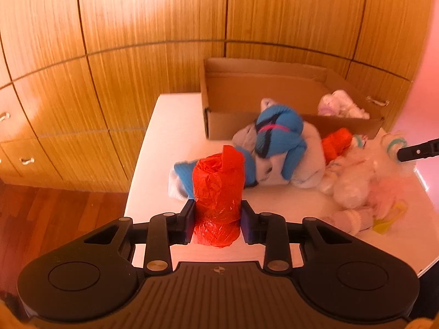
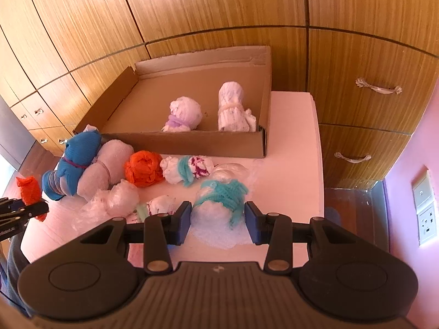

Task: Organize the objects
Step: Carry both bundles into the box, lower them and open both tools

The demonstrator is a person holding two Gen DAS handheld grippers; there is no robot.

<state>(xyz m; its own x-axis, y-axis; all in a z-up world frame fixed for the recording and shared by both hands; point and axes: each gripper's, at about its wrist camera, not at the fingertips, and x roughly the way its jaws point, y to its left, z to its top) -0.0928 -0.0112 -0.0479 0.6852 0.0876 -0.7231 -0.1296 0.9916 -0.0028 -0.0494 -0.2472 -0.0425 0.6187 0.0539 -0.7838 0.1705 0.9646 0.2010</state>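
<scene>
Left tool (image 1: 217, 220): clamped on a red bundle (image 1: 218, 192); both pads are pressed against its sides. The bundle is held upright, near the counter's left edge.
Right tool (image 2: 217, 220): closed on a white bundle (image 2: 216, 219) wrapped in teal yarn; both pads are seen at its sides. Whether it is lifted off the counter cannot be told.
Counter (image 1: 164, 126): white top, set against wood-panelled cupboards (image 1: 109, 27).
Box (image 2: 192, 139): shallow cardboard tray at the back of the counter, open on top. 2 bundles are seen inside, at its near right: a white one with a purple band (image 2: 183, 115) and a taller white one (image 2: 233, 107), just beside each other.
Pile in front of the box: a blue bundle (image 2: 78, 161) rests against a pale bundle (image 2: 107, 164); an orange bundle (image 2: 144, 171) lies just right of these; a white bundle with teal and purple (image 2: 188, 168) lies right of the orange one.
Near side of pile: crumpled clear-plastic bundles (image 2: 120, 197) lie between the pile and the right tool.
Tool spacing: the 2 tools are held well apart, 1 at each end of the pile.
</scene>
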